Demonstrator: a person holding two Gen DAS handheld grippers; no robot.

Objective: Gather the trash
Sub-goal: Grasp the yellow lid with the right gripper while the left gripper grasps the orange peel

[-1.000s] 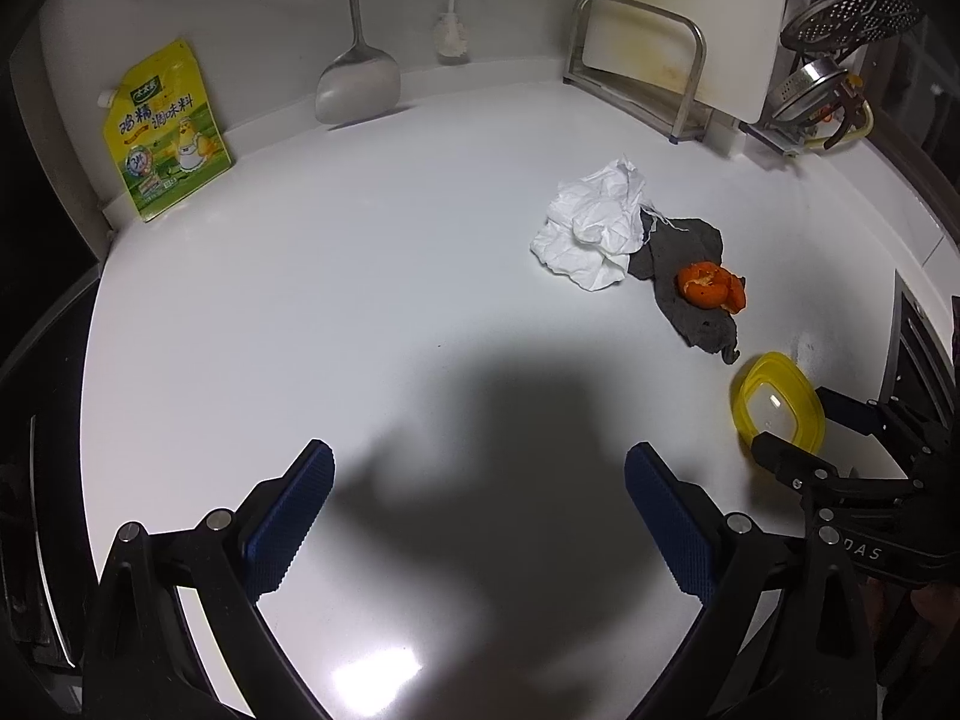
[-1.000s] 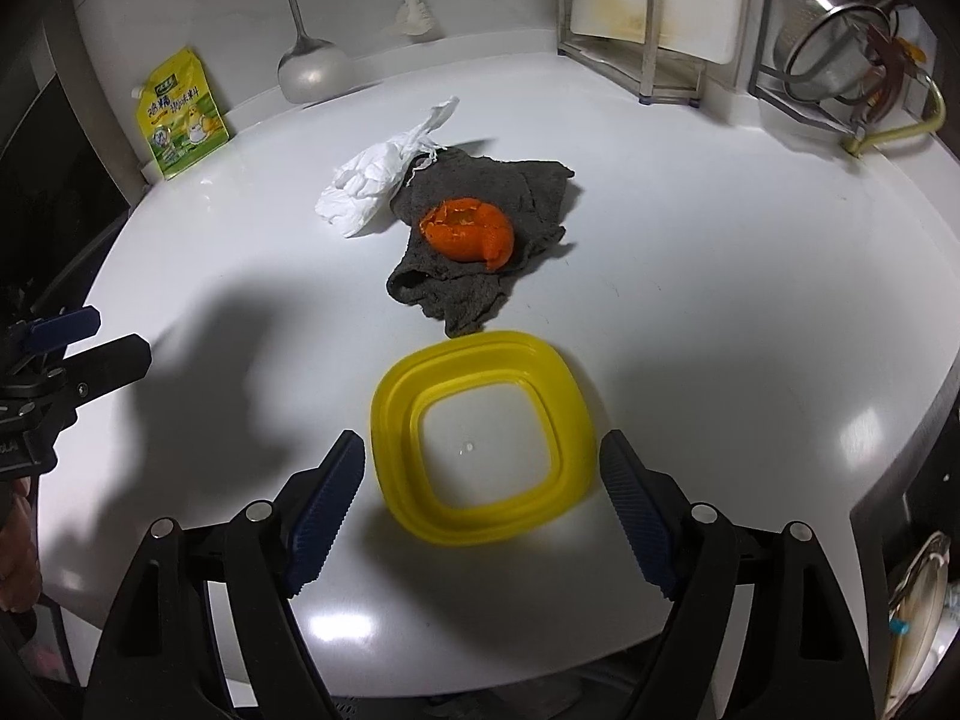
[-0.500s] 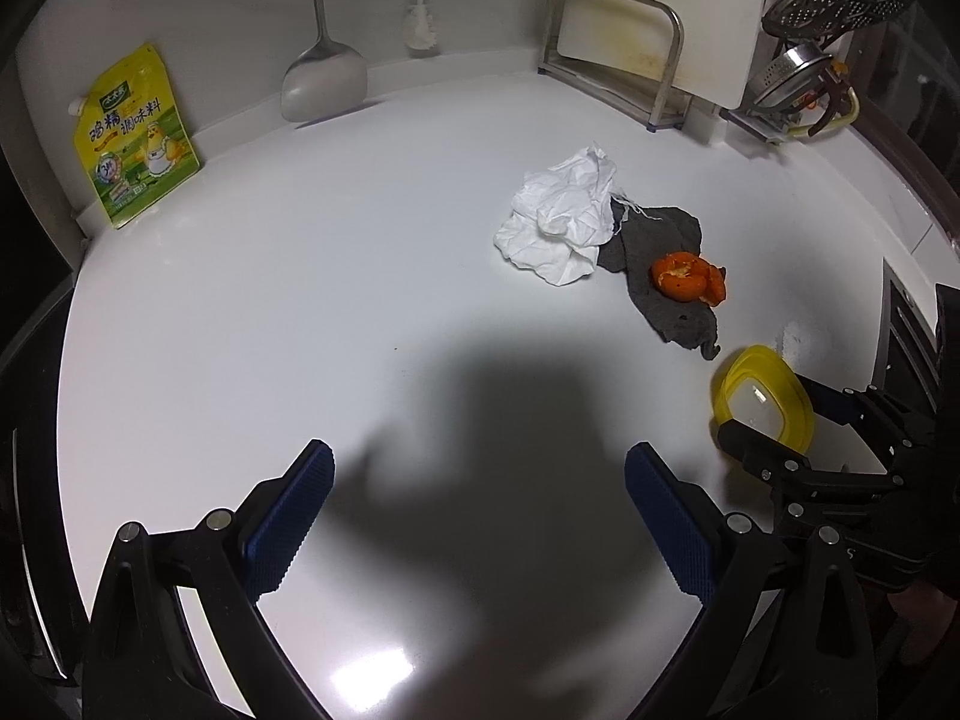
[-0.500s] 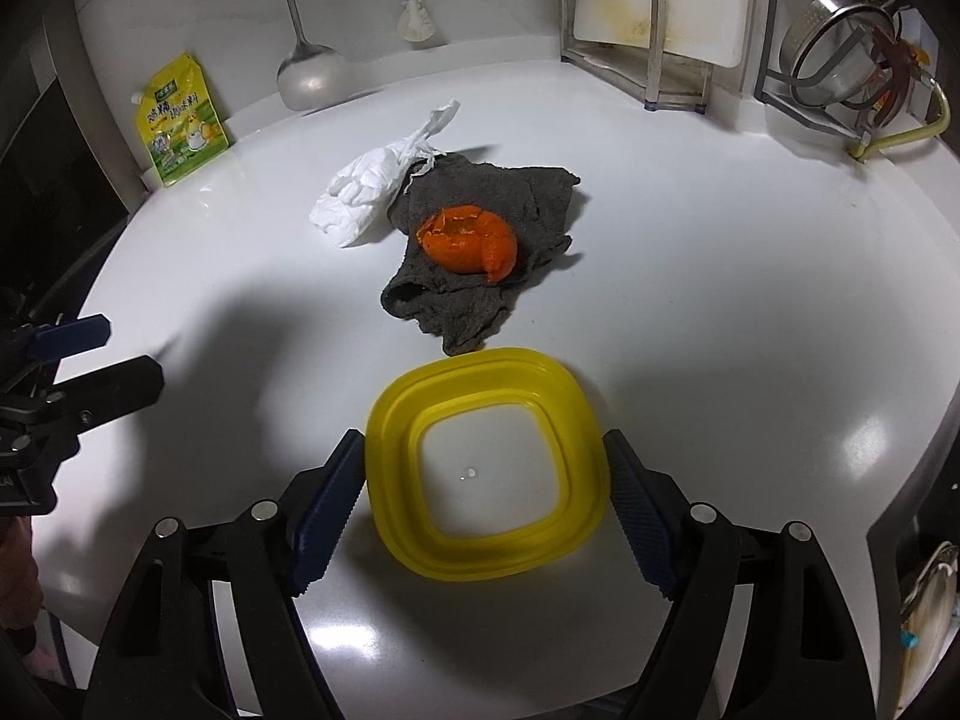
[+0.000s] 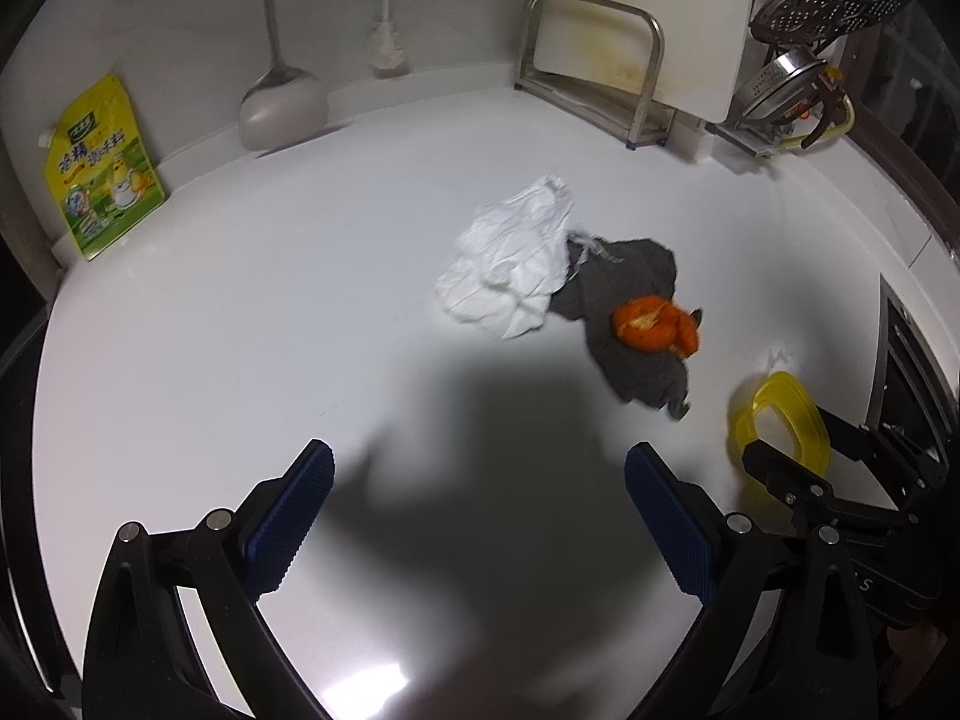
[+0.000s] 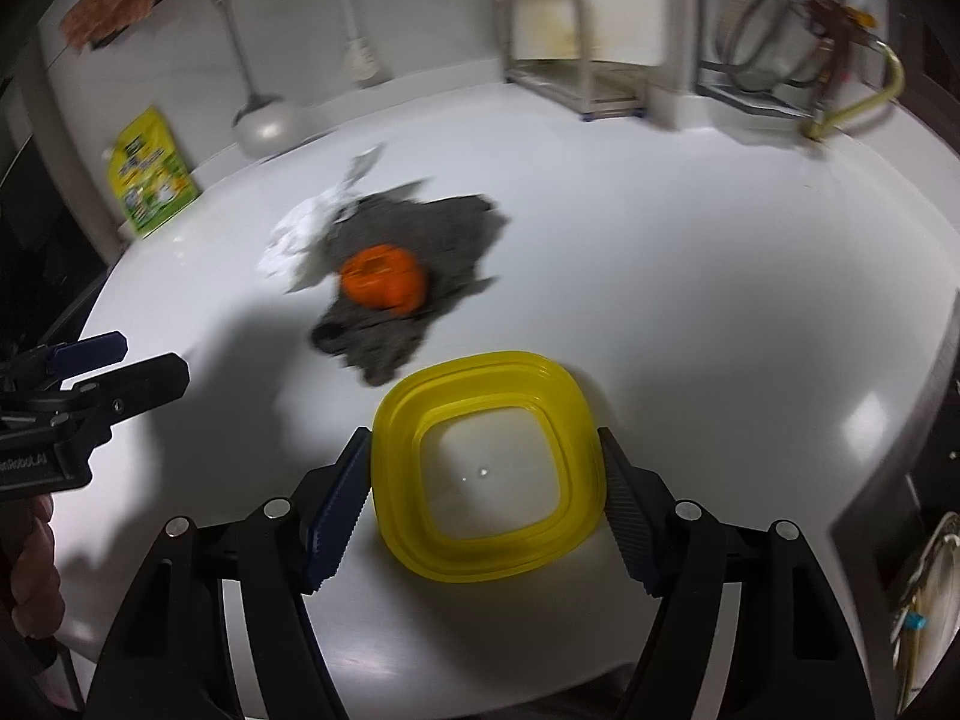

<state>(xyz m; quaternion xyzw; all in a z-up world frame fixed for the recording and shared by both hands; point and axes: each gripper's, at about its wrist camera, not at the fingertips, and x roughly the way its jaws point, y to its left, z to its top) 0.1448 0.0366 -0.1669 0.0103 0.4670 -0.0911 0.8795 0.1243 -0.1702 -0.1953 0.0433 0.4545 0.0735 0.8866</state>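
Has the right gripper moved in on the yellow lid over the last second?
Yes. The right gripper has advanced toward the grey cloth and narrowed; the yellow lid now sits between its fingers.

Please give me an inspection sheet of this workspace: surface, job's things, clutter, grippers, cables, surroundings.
Surface: white countertop, glossy, shadowed near the grippers.
Job's things: orange peel on a grey rag; crumpled white tissue touching the rag; yellow container lid flat on the counter.
Clutter: yellow seasoning pouch, ladle, cutting board rack, strainers.
Grippers: left gripper open, nothing between its fingers; right gripper open, fingers at both sides of the lid.
Cables: nothing seen.
Surroundings: white wall, dark edges.
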